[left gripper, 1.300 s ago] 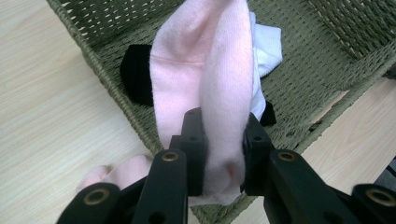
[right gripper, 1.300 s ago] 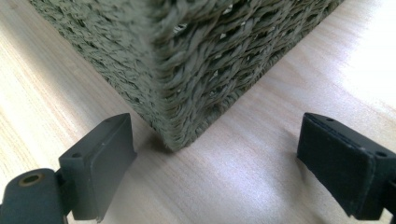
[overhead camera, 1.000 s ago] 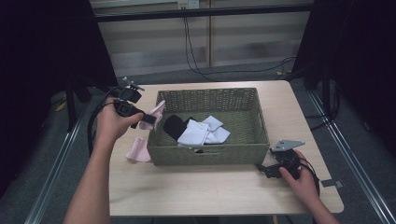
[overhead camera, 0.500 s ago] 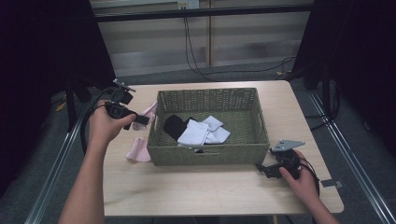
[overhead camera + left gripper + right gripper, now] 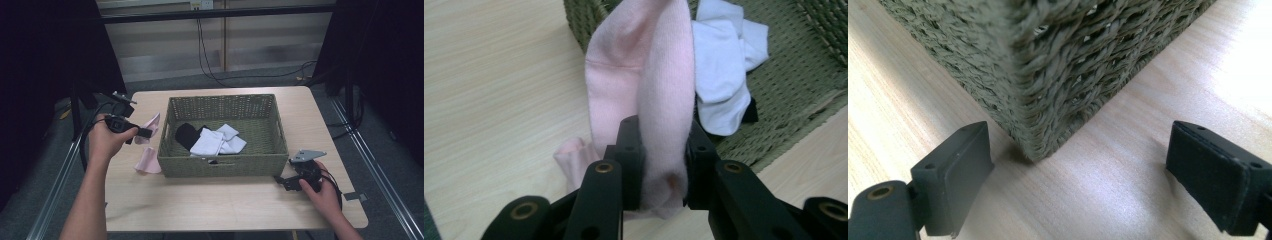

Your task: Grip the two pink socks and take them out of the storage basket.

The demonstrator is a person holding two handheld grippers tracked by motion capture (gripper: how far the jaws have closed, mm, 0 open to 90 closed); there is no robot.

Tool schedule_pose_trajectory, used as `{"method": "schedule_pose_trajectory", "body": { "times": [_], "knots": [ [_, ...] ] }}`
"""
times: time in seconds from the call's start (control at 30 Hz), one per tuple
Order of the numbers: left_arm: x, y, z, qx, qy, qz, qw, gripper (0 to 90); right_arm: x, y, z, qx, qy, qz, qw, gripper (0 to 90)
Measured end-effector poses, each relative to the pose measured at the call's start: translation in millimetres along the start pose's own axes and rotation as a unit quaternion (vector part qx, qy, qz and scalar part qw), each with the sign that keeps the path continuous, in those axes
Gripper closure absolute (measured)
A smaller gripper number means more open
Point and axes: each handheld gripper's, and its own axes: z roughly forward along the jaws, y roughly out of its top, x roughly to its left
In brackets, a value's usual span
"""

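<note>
My left gripper (image 5: 145, 133) sits at nine o'clock on the table (image 5: 200, 210), just outside the basket's (image 5: 225, 167) left wall. Its jaws are clamped on a pink sock (image 5: 659, 100); in the left gripper view the fabric fills the gap between the pads and rises in a loop above them. The sock hangs clear of the tabletop beside the basket. A second pink sock (image 5: 148, 161) lies flat on the table at about eight o'clock, touching the basket's near left corner. Inside the basket I see white socks (image 5: 216, 142) and a black one (image 5: 186, 135) bunched toward its left half. My right gripper (image 5: 284, 183) rests on the table at four o'clock, jaws wide apart and holding nothing, pointed at the basket's near right corner (image 5: 1040, 135).
</note>
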Motion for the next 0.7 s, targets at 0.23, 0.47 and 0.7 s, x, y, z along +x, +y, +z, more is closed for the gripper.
{"method": "schedule_pose_trajectory", "body": {
  "times": [0.23, 0.47, 0.7],
  "knots": [
    [8.6, -12.9, 6.7, 0.004, 0.009, -0.009, 0.9999, 73.8, -0.1, 0.0, 0.0, 0.000, 0.000, -0.001, 1.0000, 10.2],
    [12.2, -17.5, 10.9, -0.002, 0.024, -0.011, 0.9996, 62.3, -0.1, 0.0, 0.0, 0.000, 0.000, -0.001, 1.0000, 10.2],
    [9.9, -20.9, 13.2, -0.016, 0.041, -0.008, 0.9990, 52.4, 0.0, 0.0, -0.1, 0.000, 0.000, -0.001, 1.0000, 10.2]
  ]
}}
